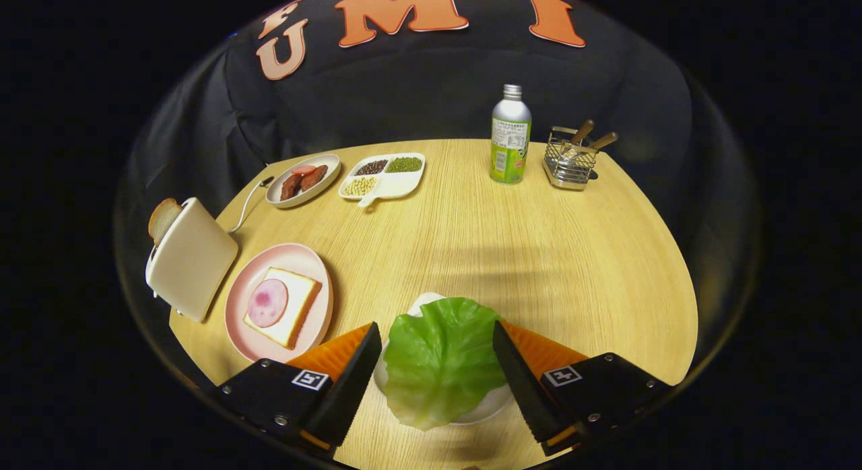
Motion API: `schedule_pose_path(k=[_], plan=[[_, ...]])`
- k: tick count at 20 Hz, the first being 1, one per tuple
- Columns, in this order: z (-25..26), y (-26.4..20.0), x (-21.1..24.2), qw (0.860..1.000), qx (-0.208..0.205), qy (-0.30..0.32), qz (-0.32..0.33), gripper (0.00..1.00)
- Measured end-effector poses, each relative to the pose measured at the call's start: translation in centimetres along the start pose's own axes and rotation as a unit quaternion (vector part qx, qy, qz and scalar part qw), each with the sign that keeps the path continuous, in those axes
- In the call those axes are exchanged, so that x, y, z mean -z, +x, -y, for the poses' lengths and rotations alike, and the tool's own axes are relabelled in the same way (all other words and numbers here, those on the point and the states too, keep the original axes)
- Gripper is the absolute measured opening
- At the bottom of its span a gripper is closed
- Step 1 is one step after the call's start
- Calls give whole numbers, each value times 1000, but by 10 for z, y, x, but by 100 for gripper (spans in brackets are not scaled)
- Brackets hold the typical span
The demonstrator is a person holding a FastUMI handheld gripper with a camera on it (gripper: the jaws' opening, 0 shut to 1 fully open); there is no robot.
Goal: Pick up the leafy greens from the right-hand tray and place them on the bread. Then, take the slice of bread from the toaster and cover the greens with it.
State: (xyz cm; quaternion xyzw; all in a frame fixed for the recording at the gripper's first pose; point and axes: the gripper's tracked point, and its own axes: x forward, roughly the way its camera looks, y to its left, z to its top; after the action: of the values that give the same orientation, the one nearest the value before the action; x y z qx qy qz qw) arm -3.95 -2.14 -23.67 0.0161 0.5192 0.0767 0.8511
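A green leafy lettuce leaf [441, 362] lies on a small white tray [425, 300] on the wooden table. My gripper [436, 327] hangs open over it. The leaf sits between the two fingers, whose tips stand at its left and right edges, not pressed in. Left of the fingers, a pink plate [246, 288] carries a bread slice [300, 308] topped with a round of ham [267, 303]. Beyond the plate stands a cream toaster [192, 258] with a slice of bread [163, 217] sticking out of its top.
At the table's far side are an oval dish of sausage pieces [303, 179], a divided dish of beans [384, 176], a green-labelled bottle [510, 137] and a wire basket of utensils [571, 161]. The toaster's cord [248, 202] trails toward the sausage dish.
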Motion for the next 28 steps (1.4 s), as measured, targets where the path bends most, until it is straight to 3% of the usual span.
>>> schedule_pose_path(k=[5, 13, 18, 21, 23, 24, 26, 28], plan=[[-3, 13, 20, 999, -6, 7, -52, 99], [3, 26, 37, 995, 17, -2, -95, 95], [10, 29, 40, 994, 50, -19, -94, 71], [1, 30, 40, 995, 45, -37, -84, 57], [3, 31, 38, 995, 45, -26, -80, 44], [5, 32, 38, 996, 43, -20, -81, 27], [7, 31, 36, 996, 35, -14, -76, 12], [8, 31, 36, 997, 29, -3, -74, 4]])
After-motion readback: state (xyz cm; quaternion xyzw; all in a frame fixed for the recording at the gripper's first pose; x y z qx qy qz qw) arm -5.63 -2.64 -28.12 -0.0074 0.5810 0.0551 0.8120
